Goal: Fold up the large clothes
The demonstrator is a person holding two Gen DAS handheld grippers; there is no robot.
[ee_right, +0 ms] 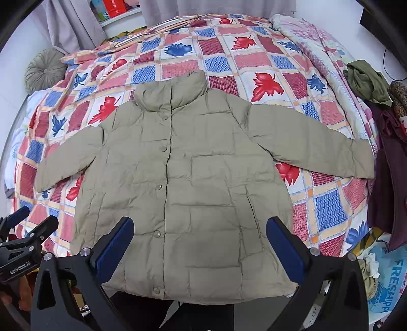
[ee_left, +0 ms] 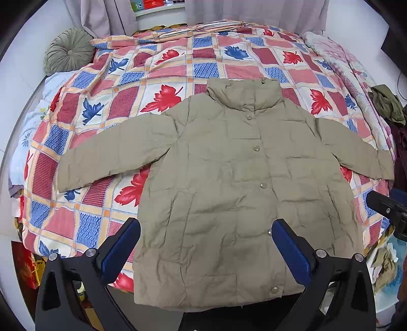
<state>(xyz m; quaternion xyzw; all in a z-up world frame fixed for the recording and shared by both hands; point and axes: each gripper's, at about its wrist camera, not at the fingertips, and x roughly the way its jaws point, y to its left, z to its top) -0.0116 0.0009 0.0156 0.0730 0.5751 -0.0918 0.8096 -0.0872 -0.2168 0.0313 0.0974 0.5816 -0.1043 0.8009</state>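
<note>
A khaki padded jacket (ee_left: 229, 183) lies flat and face up on the bed, snapped shut, collar at the far end, both sleeves spread out to the sides. It also shows in the right wrist view (ee_right: 183, 183). My left gripper (ee_left: 206, 226) is open and empty, held above the jacket's lower hem. My right gripper (ee_right: 199, 224) is open and empty, also above the lower part of the jacket. The left gripper (ee_right: 28, 224) shows at the left edge of the right wrist view, and the right gripper's black body (ee_left: 386, 208) at the right edge of the left wrist view.
The bed has a quilt (ee_left: 122, 101) with red and blue leaf squares. A round green cushion (ee_left: 68, 51) sits at the far left corner. Dark clothes (ee_right: 368, 84) are piled at the right edge. Curtains (ee_right: 76, 23) hang behind. Bags (ee_right: 386, 280) sit by the near right corner.
</note>
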